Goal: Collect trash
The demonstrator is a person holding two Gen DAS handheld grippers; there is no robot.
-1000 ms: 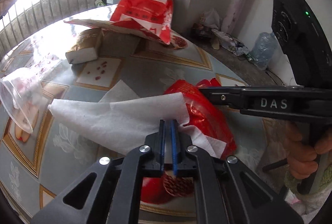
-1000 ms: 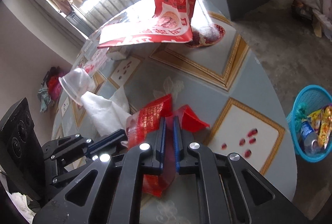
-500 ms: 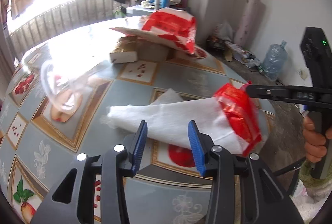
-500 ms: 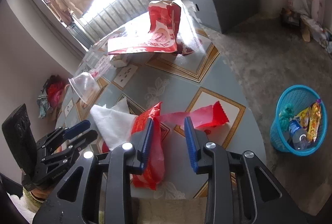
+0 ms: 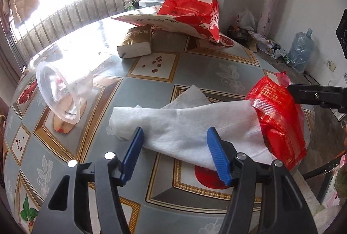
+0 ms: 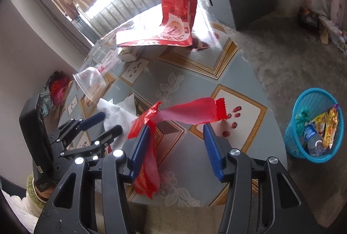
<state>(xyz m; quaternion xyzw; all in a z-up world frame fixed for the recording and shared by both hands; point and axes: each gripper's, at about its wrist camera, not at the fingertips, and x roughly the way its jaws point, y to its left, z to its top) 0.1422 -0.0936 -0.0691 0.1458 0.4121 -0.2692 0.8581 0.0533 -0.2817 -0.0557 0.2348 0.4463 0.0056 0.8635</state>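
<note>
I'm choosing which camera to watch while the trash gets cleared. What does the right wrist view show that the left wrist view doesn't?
Only the right wrist view shows the blue plastic basket on the floor, already holding wrappers and a bottle. Only the left wrist view shows the large clear water jug by the wall. Both show the white paper tissue, the red plastic wrapper, the clear plastic cup on its side and the big red-and-white paper bag on the patterned table.

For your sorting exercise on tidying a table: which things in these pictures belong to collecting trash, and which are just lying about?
Belongs to the job:
red wrapper
white tissue
clear cup
blue basket
left gripper and right gripper, both opening

Just lying about:
tissue pack
big red bag
water jug
</note>
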